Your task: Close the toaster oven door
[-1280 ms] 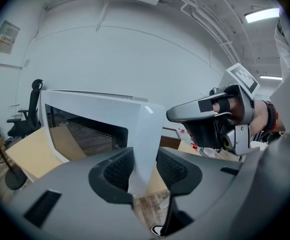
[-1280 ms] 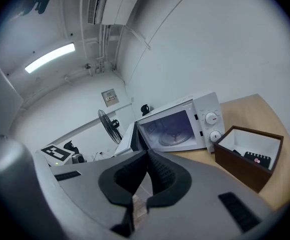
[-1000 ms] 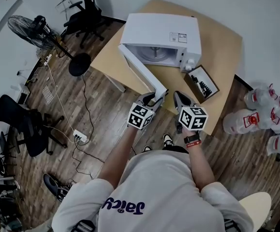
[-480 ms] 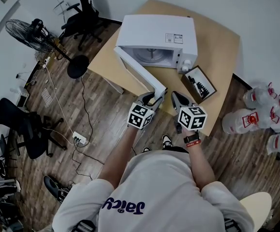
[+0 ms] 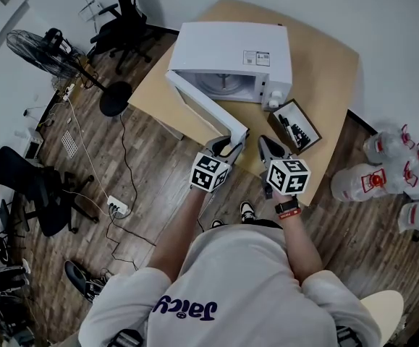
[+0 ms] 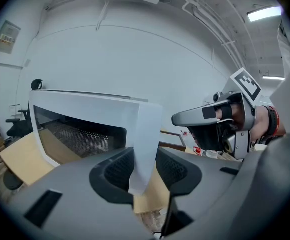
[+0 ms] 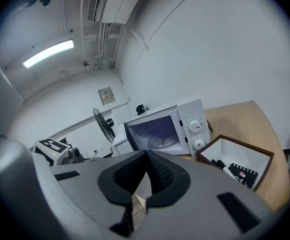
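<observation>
A white toaster oven (image 5: 231, 49) stands on a wooden table (image 5: 325, 63) with its door (image 5: 205, 110) swung open toward me. My left gripper (image 5: 227, 144) is shut on the door's free edge. In the left gripper view the white door (image 6: 84, 116) runs between the two black pads of the left gripper (image 6: 143, 171), and both pads touch it. My right gripper (image 5: 271, 147) hovers just right of the door's end, shut and empty. The right gripper view shows the oven (image 7: 165, 129) with its cavity and two knobs, beyond the right gripper (image 7: 146, 171), whose jaws are pressed together.
A shallow wooden box (image 5: 298, 125) with black items lies on the table right of the oven. Large water bottles (image 5: 386, 172) stand on the floor at the right. A fan (image 5: 43, 49), office chairs (image 5: 28, 186) and a power strip (image 5: 115, 207) with cables are at the left.
The door has swung slightly toward the oven front with the left gripper still on its edge. The right gripper has barely moved.
</observation>
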Demonstrator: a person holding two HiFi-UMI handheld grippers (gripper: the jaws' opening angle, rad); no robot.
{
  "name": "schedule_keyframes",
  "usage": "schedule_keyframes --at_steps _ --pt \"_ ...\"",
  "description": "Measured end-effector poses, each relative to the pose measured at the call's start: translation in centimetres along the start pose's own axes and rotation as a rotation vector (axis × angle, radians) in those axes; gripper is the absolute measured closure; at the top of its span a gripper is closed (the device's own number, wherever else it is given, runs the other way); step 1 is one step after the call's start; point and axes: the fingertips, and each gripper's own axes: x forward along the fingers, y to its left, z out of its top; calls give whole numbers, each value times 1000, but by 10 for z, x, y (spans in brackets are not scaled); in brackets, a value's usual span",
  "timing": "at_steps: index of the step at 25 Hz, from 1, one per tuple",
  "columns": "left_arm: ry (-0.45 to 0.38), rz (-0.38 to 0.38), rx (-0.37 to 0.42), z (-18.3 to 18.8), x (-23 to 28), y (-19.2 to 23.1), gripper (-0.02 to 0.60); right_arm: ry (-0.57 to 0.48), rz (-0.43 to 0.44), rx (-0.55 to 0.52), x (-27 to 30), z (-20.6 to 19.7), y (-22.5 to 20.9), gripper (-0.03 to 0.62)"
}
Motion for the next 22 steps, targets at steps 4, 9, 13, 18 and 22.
schedule_keyframes --at_steps 4,9,13,18,22 --pt "0 9 -8 3 8 0 428 -5 -6 8 2 4 -13 582" --pt "0 22 -13 5 14 0 429 3 9 8 5 6 -18 581" --pt "-9 32 -15 8 20 0 430 8 27 -3 7 7 -22 582" --pt "-19 45 -21 11 27 -1 430 7 43 -14 12 14 -27 581" --pt "-28 53 -20 14 32 0 431 4 50 -17 14 16 -33 582"
